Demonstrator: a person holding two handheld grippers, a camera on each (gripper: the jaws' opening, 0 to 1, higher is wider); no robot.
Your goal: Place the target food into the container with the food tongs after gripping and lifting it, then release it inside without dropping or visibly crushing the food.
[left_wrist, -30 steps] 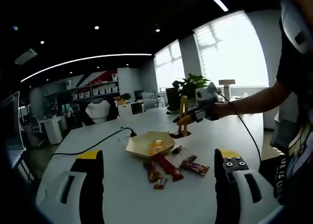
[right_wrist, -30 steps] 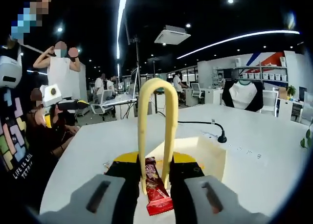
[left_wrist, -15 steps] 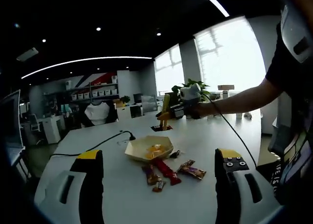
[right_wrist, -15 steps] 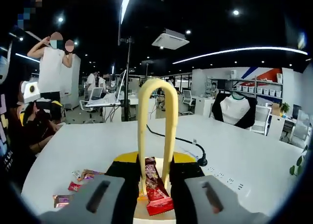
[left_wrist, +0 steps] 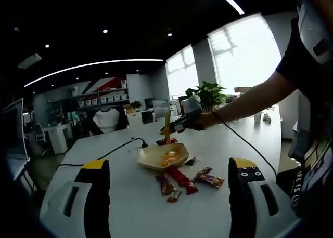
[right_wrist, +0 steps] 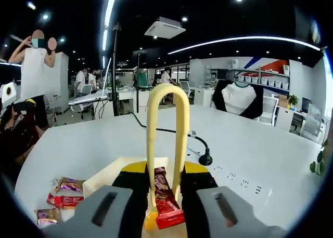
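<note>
My right gripper [right_wrist: 165, 176] is shut on yellow food tongs [right_wrist: 166, 134], and the tong tips pinch a red snack bar [right_wrist: 165, 204]. Below them lies the cream container [right_wrist: 101, 178]. In the left gripper view, the right gripper [left_wrist: 182, 122] holds the tongs [left_wrist: 167, 124] just over the far rim of the container [left_wrist: 156, 162], which has orange food [left_wrist: 167, 156] in it. My left gripper [left_wrist: 169, 196] stands open over the near table with nothing between its jaws.
Several wrapped snacks lie on the white table in front of the container: a red bar [left_wrist: 181, 178], a purple-orange pack [left_wrist: 208, 178] and a small one [left_wrist: 173, 196]. A black cable [left_wrist: 112, 150] runs past the container's far side. A person's arm [left_wrist: 250, 100] reaches in from the right.
The right gripper has carried the tongs and the red bar leftward, from beside the container to above its far rim. The left gripper has stayed open.
</note>
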